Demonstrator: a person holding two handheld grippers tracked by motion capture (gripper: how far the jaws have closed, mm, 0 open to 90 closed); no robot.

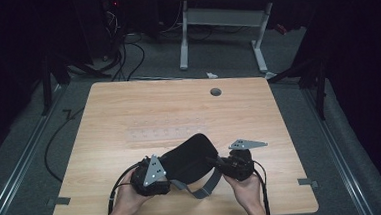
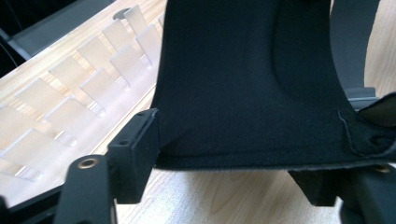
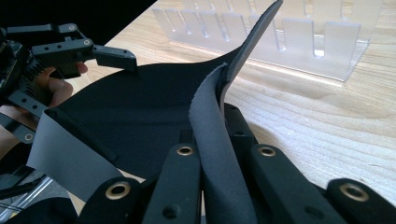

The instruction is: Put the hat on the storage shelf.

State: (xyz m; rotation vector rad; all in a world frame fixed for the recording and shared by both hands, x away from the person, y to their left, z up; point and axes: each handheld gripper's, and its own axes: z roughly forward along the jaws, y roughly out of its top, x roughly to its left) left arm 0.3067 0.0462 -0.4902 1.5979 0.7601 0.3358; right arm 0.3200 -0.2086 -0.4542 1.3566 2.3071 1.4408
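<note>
Sitting low over the near desk (image 1: 129, 116) edge, the black pad (image 1: 189, 157) hangs between your claws. Your right claw (image 3: 219, 135) is clamped tight on its edge. Your left claw (image 2: 229, 161) stands wide around the other end, pads not pressing. Clear rack (image 3: 280, 37) behind.

Black cloth, grey straps, pale wood

The cloth piece (image 1: 190, 157) is plain black, with no pattern, and its strap (image 1: 207, 186) is mid grey; the strip (image 3: 219, 154) pinched in the right gripper (image 1: 221, 164) is grey too. Both grippers are black with brass-coloured rivets, the left gripper (image 1: 166, 175) topped by a light grey plate. The table (image 1: 128, 106) is light tan wood with fine grain. The slotted rack (image 3: 299, 37) is clear and frosted.
</note>
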